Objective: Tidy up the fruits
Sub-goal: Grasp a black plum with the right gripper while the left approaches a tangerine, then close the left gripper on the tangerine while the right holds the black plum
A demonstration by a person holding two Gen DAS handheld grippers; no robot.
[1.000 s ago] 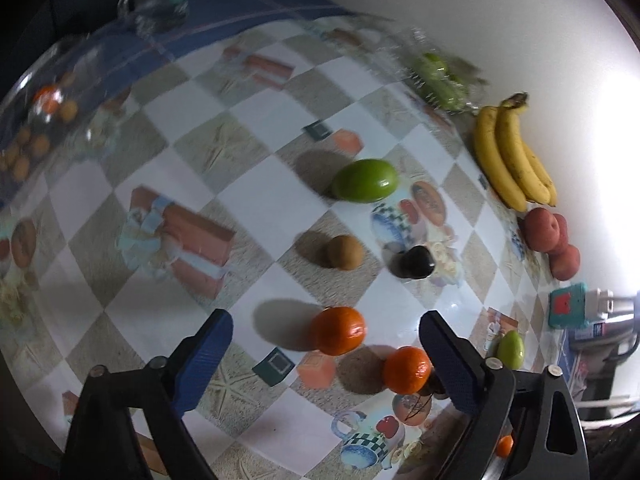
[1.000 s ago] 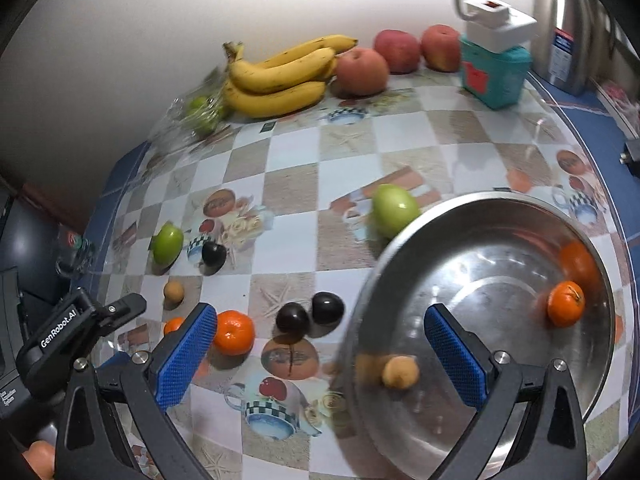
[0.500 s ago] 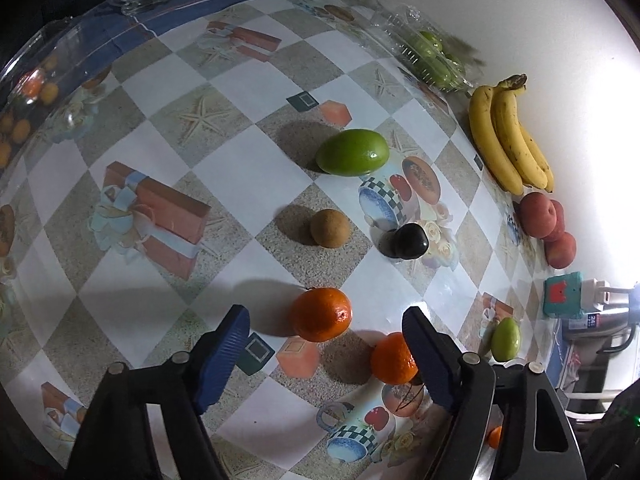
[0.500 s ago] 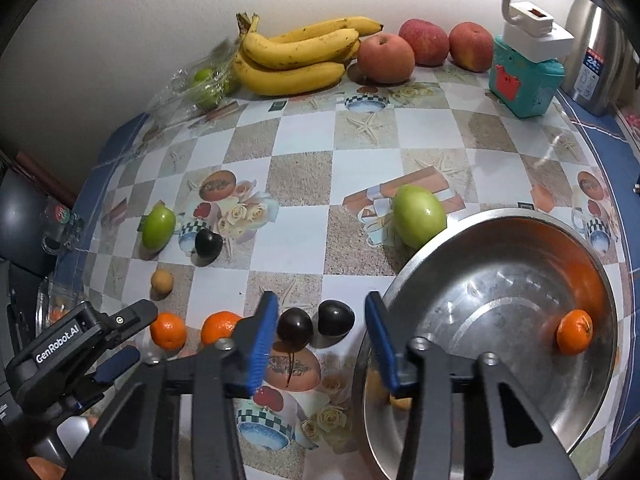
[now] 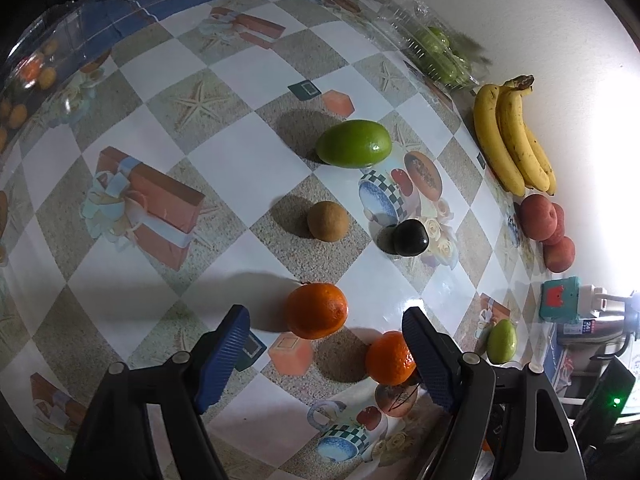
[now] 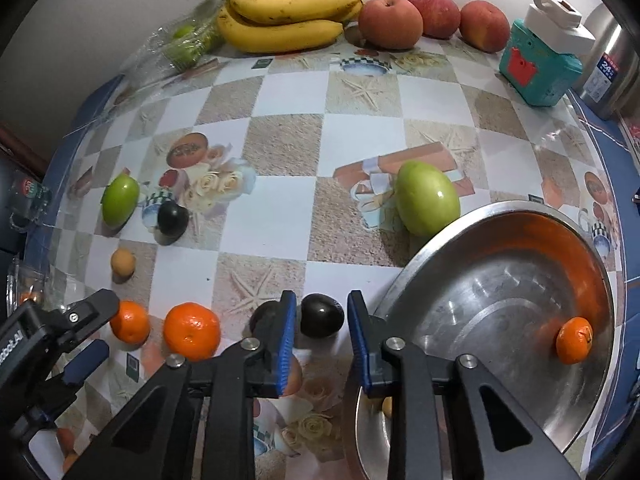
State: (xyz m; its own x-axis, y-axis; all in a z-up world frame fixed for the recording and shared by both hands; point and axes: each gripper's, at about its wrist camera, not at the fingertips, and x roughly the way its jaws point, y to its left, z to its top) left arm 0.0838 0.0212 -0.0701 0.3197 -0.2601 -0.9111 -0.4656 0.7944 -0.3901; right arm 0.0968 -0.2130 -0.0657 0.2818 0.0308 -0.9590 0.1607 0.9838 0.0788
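My left gripper (image 5: 326, 322) is open, its jaws on either side of an orange (image 5: 316, 311) on the checked tablecloth; a second orange (image 5: 390, 357) lies by its right finger. My right gripper (image 6: 322, 312) is partly closed, its jaws around a dark plum (image 6: 322, 315) with small gaps; another plum (image 6: 262, 318) sits behind the left finger. A steel bowl (image 6: 500, 280) at the right holds an orange (image 6: 575, 340) and a small tan fruit (image 6: 387, 406). The two oranges (image 6: 192, 336) also show in the right wrist view, next to the left gripper (image 6: 86, 334).
A green mango (image 5: 354, 143), a tan round fruit (image 5: 327, 221) and a dark plum (image 5: 410, 237) lie mid-table. Another green mango (image 6: 427, 198) rests by the bowl rim. Bananas (image 6: 292, 12), apples (image 6: 390, 22), a teal box (image 6: 538, 66) and a kettle (image 6: 612, 68) line the wall.
My right gripper moved left off the bowl and narrowed its jaws around the dark plum. My left gripper came down closer to the orange and narrowed slightly.
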